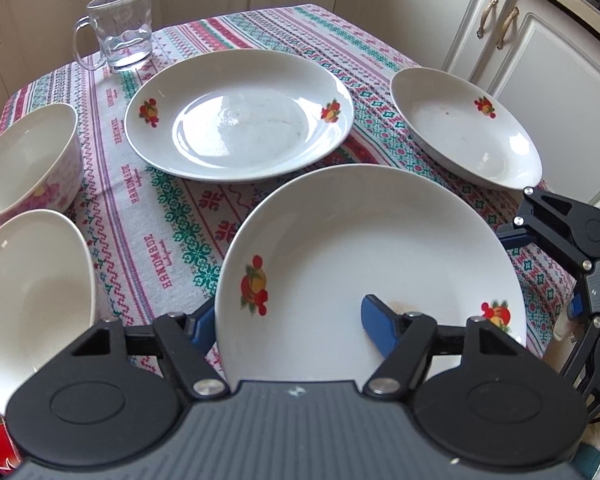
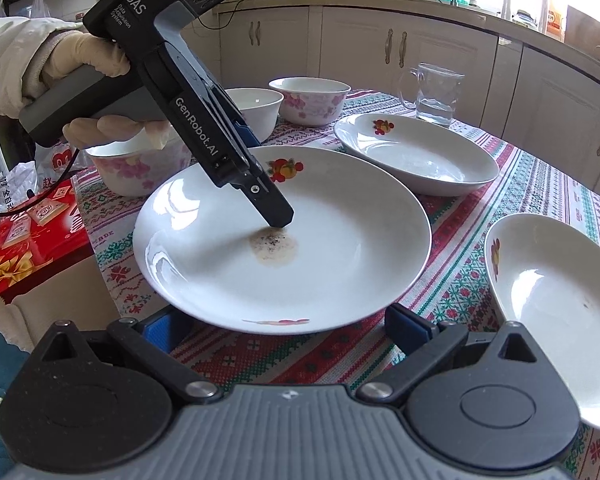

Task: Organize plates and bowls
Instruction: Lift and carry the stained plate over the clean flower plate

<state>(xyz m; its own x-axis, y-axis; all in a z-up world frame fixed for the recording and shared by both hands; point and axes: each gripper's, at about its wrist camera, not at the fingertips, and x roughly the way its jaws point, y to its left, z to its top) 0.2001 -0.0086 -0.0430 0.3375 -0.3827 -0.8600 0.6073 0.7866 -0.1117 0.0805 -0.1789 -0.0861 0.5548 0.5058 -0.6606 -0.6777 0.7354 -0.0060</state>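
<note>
A white plate with fruit decals [image 1: 364, 256] lies nearest me, with a brown stain at its centre [image 2: 274, 246]. My left gripper [image 1: 288, 322] straddles its near-left rim, one blue finger [image 1: 380, 328] inside the plate and the other under the rim, jaws apart. In the right wrist view its finger tip touches the plate [image 2: 280, 184] beside the stain. My right gripper [image 2: 288, 330] is open and empty, at the plate's near edge. A second plate [image 1: 238, 114] and a third [image 1: 466, 126] lie beyond. Three bowls stand at the left [image 2: 314, 98].
A glass mug [image 1: 118, 28] with a little water stands at the table's far corner. A patterned tablecloth [image 1: 168, 216] covers the table. A red box [image 2: 32, 240] sits beside the table. Kitchen cabinets surround the far sides.
</note>
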